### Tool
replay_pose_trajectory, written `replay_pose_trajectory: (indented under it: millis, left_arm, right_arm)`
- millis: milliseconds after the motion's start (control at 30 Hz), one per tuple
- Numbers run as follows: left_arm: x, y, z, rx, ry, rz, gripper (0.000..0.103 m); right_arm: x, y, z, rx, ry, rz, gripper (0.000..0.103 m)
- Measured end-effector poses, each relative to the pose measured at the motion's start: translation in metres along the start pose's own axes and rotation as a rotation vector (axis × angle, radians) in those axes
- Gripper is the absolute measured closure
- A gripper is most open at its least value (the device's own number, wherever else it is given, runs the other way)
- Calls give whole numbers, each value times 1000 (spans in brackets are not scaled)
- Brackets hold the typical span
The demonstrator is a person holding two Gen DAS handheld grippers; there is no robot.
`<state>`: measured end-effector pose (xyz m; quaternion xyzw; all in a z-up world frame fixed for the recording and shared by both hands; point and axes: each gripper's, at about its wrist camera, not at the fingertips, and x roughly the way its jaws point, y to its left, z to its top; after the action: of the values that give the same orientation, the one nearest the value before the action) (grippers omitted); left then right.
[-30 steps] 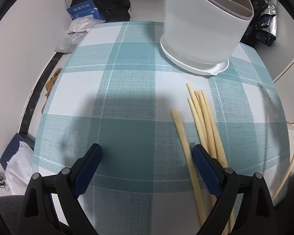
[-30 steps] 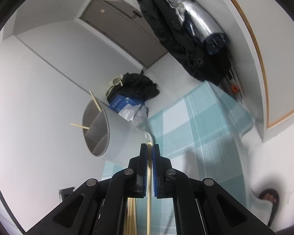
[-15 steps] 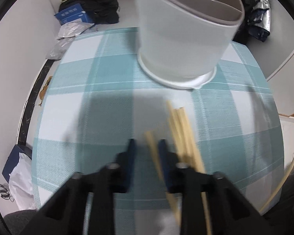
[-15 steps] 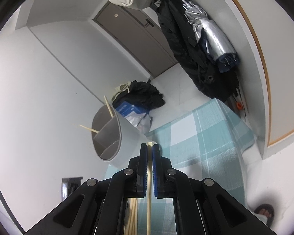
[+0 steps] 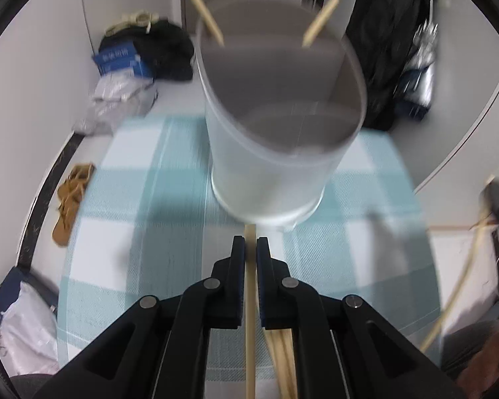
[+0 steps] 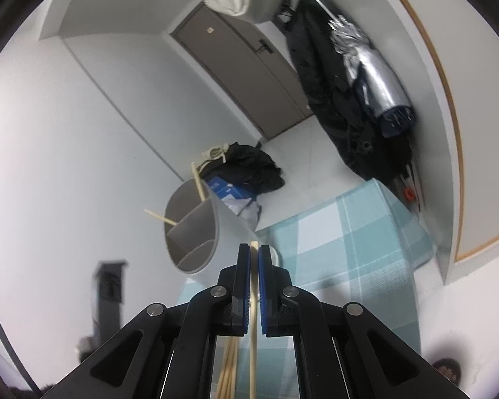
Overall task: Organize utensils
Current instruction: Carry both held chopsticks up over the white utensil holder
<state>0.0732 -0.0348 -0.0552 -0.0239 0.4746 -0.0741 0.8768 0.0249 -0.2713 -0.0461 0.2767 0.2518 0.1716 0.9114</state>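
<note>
Chopstick [image 5: 250, 316]: light, stiff, slippery; likely best pinched mid-length.
Left gripper [image 5: 250, 249]: clamped on it, frame centre.
Right gripper [image 6: 254, 256]: clamped on another chopstick [image 6: 253, 326].

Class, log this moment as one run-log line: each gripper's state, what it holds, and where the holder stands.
left gripper: shut on chopstick | right gripper: shut on chopstick | utensil holder: upright on checked tablecloth

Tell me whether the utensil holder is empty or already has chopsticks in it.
Not empty: the utensil holder has two chopsticks leaning out of its back compartment.
</note>
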Motion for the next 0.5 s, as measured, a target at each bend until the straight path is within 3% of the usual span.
replay_pose_trajectory:
  millis: [267, 500]
  left_arm:
    - [-49, 5, 1, -45, -174, -76, 101]
    - [-60, 6, 4, -36, -201, -101, 101]
  right_arm:
    - [-6, 39, -13, -170, -42, -9, 99]
    - [-8, 74, -20, -296, -72, -22, 99]
